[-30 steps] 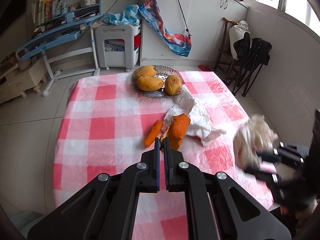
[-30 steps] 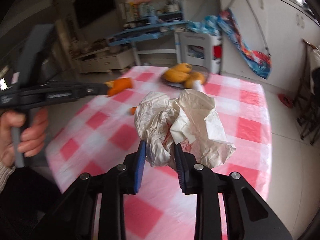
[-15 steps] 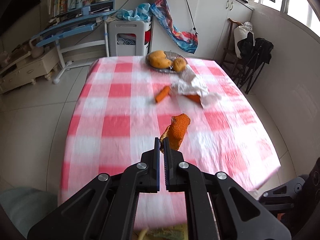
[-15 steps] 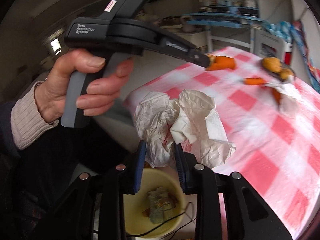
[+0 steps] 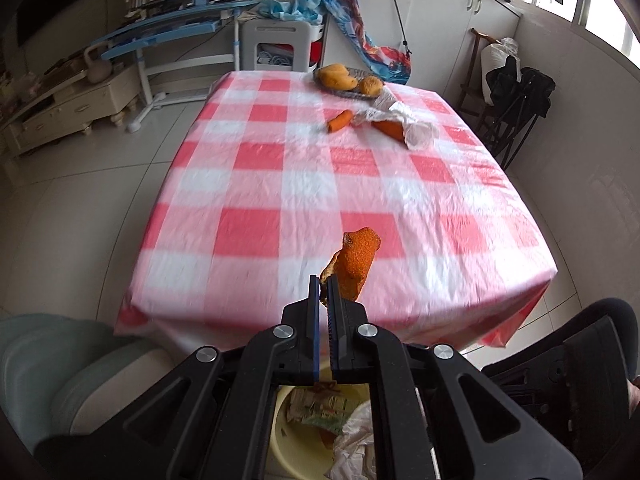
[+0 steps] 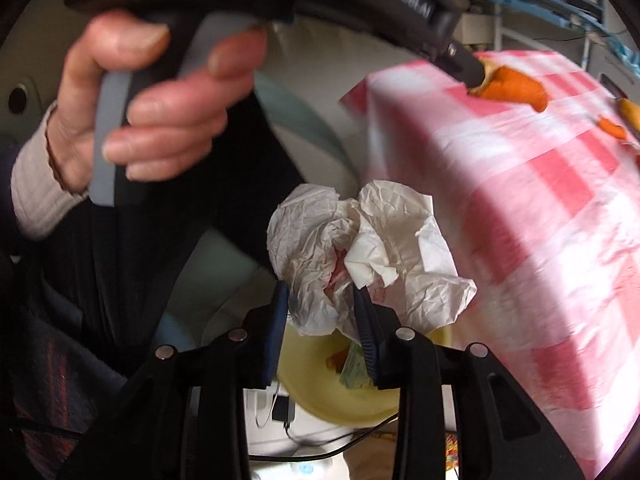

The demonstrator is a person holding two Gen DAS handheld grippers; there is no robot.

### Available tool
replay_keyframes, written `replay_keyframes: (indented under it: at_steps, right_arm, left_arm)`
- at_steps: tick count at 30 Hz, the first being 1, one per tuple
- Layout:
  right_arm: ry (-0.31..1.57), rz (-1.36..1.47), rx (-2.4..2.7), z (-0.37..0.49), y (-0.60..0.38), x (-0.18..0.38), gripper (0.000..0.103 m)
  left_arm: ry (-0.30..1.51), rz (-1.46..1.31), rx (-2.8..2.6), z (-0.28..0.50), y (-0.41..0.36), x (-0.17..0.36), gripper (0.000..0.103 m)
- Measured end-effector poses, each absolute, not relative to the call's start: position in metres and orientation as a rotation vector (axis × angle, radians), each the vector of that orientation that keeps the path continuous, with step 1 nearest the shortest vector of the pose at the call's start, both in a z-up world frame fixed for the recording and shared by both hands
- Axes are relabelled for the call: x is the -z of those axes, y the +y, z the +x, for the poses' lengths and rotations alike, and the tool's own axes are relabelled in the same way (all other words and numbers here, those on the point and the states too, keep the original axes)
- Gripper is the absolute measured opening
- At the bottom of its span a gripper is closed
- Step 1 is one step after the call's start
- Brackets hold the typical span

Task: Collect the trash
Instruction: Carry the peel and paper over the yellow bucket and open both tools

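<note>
- Left claw (image 5: 324,282) is pressed together on an orange peel (image 5: 354,262), pinching its lower edge so the peel sticks up past the tips, above the near edge of the bench (image 5: 320,168).
- Right claw (image 6: 322,302) has just been easing wider; crumpled white paper (image 6: 360,264) sits between its jaws, bulging above them. Both pads seem to touch the wad still, though how firmly is hard to judge.
- Under both claws, on the floor beside the bench, stands a yellow bin (image 6: 320,384). It already has scraps inside: a printed wrapper (image 5: 320,410) and some crinkled white plastic (image 5: 356,440).
- Paper wad hangs right over the bin's mouth; the peel is a little farther out, over the bench's edge.
- From the right wrist view, a hand (image 6: 156,96) with a pale knitted cuff grips the grey handle of the left tool, whose tip carries the peel across the bench corner.
- Bench wears a pink and white checked cloth.
- At its far end lies a plate (image 5: 340,90) of yellow fruit (image 5: 338,76).
- Near the plate are an orange piece (image 5: 340,120), a second orange piece (image 5: 390,128) and more white paper (image 5: 416,130) partly over that one; they are well apart from both claws.
- Pale green cushion (image 5: 48,364) shows at the lower left of the left wrist view.
</note>
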State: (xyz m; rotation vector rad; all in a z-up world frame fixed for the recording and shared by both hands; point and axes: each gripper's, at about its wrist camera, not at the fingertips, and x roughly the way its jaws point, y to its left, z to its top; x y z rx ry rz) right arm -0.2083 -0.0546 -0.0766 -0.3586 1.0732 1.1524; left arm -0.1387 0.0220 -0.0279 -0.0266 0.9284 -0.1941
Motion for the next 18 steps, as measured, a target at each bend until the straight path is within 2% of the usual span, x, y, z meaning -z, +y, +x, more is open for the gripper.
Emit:
replay_keyframes:
  at_steps: [5, 6, 7, 8, 10, 11, 18]
  right_arm:
    - [1.086, -0.375, -1.163, -0.212, -0.048, 0.080, 0.038]
    - [1.090, -0.373, -1.163, -0.213, -0.048, 0.081, 0.041]
    - [1.089, -0.375, -1.160, -0.214, -0.047, 0.082, 0.050]
    - [1.084, -0.379, -1.156, -0.210, -0.043, 0.083, 0.054]
    - [1.073, -0.372, -1.146, -0.213, -0.045, 0.082, 0.058]
    - [1.061, -0.369, -1.135, -0.217, -0.046, 0.082, 0.064]
    - [0.987, -0.397, -1.024, -0.232, -0.054, 0.070, 0.085]
  left_arm:
    - [0.937, -0.026, 0.186, -0.156, 0.023, 0.031, 0.004]
    - [0.940, -0.026, 0.186, -0.159, 0.024, 0.031, 0.004]
    - [0.942, -0.027, 0.187, -0.162, 0.024, 0.032, 0.004]
    - [0.945, -0.028, 0.188, -0.165, 0.024, 0.033, 0.004]
    - [0.952, -0.030, 0.190, -0.169, 0.024, 0.034, 0.004]
    - [0.955, -0.029, 0.191, -0.170, 0.024, 0.035, 0.004]
    - [0.978, -0.017, 0.196, -0.184, 0.019, 0.042, 0.004]
